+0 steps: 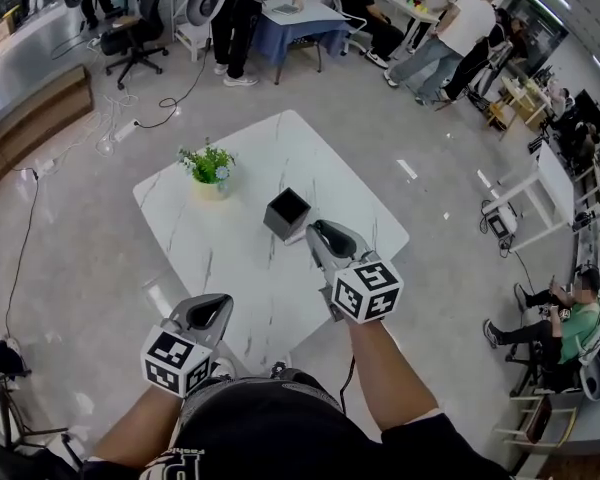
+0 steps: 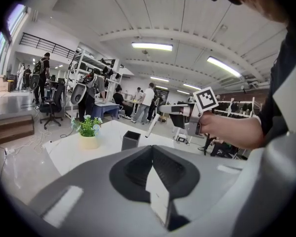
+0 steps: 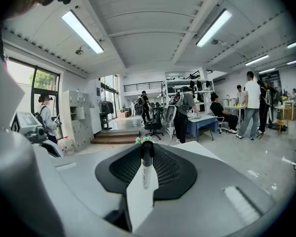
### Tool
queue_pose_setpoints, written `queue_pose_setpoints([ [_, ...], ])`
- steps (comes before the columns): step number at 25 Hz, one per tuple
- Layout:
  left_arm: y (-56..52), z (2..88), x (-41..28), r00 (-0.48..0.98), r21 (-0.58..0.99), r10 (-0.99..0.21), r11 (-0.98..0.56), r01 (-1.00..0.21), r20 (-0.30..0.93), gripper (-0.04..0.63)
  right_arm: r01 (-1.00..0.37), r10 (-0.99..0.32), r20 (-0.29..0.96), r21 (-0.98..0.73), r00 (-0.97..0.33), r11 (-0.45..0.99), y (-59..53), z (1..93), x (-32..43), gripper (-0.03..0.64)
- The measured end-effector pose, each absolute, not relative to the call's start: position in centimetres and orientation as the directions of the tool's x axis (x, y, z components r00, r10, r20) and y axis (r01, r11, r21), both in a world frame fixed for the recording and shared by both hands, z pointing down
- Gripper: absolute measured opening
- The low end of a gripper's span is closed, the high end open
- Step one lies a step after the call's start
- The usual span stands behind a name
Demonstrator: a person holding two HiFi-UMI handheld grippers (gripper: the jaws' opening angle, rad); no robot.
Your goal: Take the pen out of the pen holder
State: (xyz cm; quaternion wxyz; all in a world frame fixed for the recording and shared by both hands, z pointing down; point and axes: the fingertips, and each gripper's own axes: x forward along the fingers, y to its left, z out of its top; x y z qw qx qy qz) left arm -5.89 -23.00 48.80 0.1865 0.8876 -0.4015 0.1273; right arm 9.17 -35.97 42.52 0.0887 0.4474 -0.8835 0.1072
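1. Black pen holder (image 1: 287, 213) stands mid-way on the white marble desk (image 1: 280, 143). Potted plant (image 1: 209, 171) sits left of the holder, apart from it.
2. My right tongs (image 1: 318, 231) are just right of the holder, clamped on the pen (image 3: 145, 162). The pen is out of the holder, black end pointing away from my hand.
3. My left tongs (image 1: 208, 312) are well short of the holder, at the desk's near edge, jaws together and empty.
4. Right forearm reaches out over the desk; left is drawn back.

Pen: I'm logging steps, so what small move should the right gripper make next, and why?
Probably lower the pen to the table and let go: the right gripper is shut on it, and it already hangs outside the pen holder.
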Motion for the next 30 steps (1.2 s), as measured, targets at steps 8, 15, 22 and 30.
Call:
queue_pose_setpoints([
  [8,-23.3,48.2,-4.7,0.673,0.222,-0.648,-0.641,-0.735,0.356,0.057,-0.794,-0.763,0.218,-0.141,-0.608,0.592,-32.1,41.9,9.1,0.064],
  [15,-23.5,47.4,-3.7,0.694,0.214,-0.638,-0.665,-0.715,0.335,0.057,-0.791,-0.757,0.229,-0.168,-0.612,0.588,-29.4,42.9,9.1,0.064],
  [22,-23.4,47.1,-3.1,0.706,0.223,-0.627,-0.675,-0.703,0.329,0.057,-0.786,-0.755,0.218,-0.188,-0.618,0.589,-27.0,42.6,9.1,0.066],
  [30,-23.5,46.9,-2.4,0.721,0.231,-0.615,-0.687,-0.689,0.320,0.057,-0.790,-0.759,0.217,-0.177,-0.613,0.587,-25.4,42.2,9.5,0.066],
])
